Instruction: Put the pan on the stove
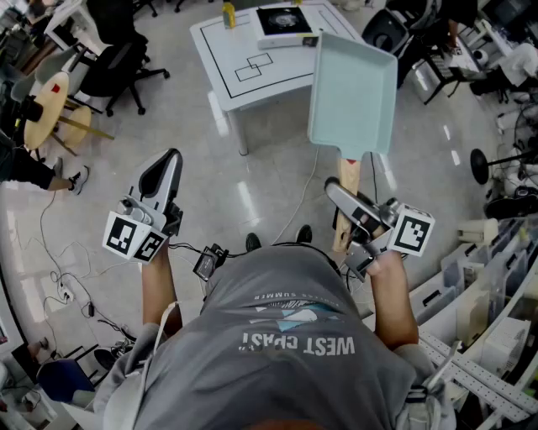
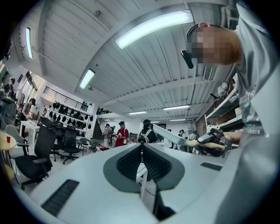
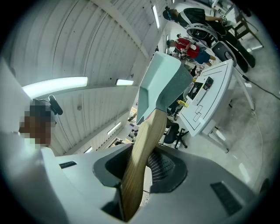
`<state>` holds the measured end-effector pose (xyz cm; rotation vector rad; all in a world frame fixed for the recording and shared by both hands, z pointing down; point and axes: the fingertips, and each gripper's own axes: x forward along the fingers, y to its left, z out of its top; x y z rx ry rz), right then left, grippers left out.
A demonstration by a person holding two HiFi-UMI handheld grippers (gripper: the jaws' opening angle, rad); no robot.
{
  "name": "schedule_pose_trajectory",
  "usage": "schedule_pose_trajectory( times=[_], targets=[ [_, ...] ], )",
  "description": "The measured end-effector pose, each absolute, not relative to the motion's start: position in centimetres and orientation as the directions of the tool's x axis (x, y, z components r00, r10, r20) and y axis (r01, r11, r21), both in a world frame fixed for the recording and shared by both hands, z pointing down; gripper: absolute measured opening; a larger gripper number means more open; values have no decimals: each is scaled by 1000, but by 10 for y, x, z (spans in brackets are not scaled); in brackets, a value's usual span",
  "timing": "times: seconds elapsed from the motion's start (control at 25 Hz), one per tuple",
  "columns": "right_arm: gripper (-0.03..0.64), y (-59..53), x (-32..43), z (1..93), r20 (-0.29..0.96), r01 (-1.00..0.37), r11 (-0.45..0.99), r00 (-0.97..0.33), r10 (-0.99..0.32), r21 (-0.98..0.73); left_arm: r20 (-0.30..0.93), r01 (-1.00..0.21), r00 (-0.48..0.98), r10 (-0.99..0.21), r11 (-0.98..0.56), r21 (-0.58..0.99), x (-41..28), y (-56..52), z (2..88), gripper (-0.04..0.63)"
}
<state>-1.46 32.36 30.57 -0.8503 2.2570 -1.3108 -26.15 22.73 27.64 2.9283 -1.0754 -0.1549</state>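
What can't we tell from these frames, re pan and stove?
- Stove: head view, too small; markings and controls unreadable.
- Yellow object on the table: head view, cut by top edge, unidentifiable.
- Pan: end of its handle is buried in the right gripper, in both views.
- Left gripper view: stove not shown.

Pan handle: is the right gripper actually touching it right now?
Touching. In the right gripper view, the right gripper clamps the wooden pan handle between its jaws.
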Motion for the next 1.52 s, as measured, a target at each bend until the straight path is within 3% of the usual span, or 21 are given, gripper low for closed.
schedule_pose_trajectory(
  times=[0.72,1.52],
  targets=[
    [126,308,-29,308,-9,-347,355,-704,-710,-868,-78,-607,788,-611,-791,73,-280,224,287,11],
    [126,216,35,322,5,-297,372,-787,-617,-879,-57,-690,717,-695,-719,84,-214,173,290,11]
  ],
)
